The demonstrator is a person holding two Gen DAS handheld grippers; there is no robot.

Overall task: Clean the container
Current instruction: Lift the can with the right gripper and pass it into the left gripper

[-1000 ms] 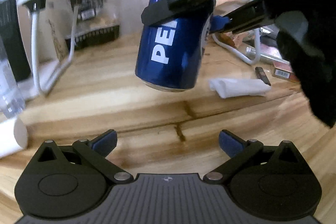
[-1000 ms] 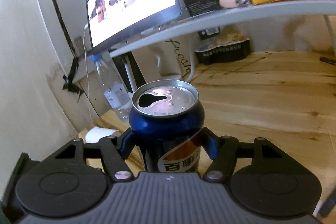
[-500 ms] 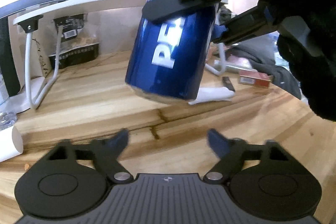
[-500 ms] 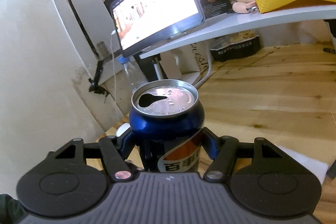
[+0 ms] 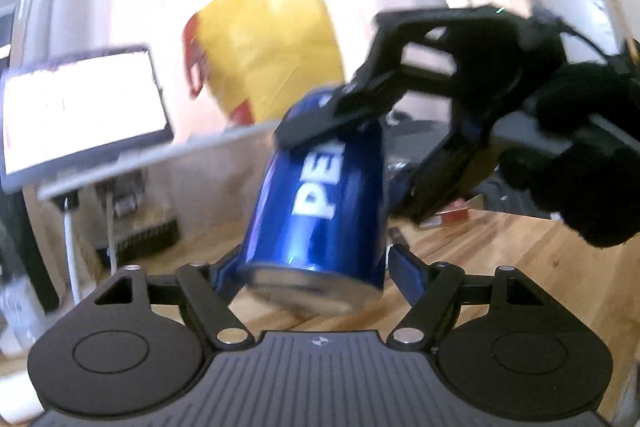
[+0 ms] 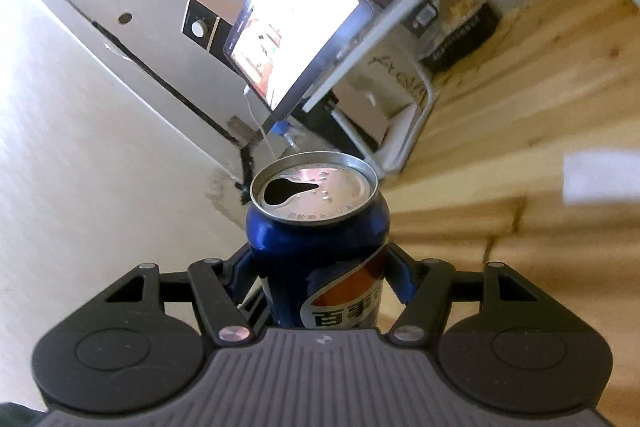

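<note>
A blue Pepsi can (image 5: pixel 320 203) hangs tilted above the wooden table, bottom end toward the left wrist camera. My right gripper (image 5: pixel 360 155) is shut on its upper body, held by a black-gloved hand (image 5: pixel 580 163). In the right wrist view the can (image 6: pixel 316 227) stands between the fingers of the right gripper (image 6: pixel 320 263), its opened top (image 6: pixel 314 187) facing up. My left gripper (image 5: pixel 314 267) stands around the can's bottom end. Its right pad (image 5: pixel 404 271) is a little apart from the can wall, and its left pad is partly hidden behind the can.
A lit tablet (image 6: pixel 296 27) leans on a white shelf riser (image 5: pixel 160 155), with a yellow bag (image 5: pixel 276 55) on top. A water bottle (image 6: pixel 288 137) stands by the wall. A white tissue (image 6: pixel 600 177) lies on the wooden table (image 5: pixel 520 267).
The left gripper's jaws narrowed from wide open and it rose toward the can, so the can's bottom now sits between its fingers. The right gripper rolled and carried the can along.
</note>
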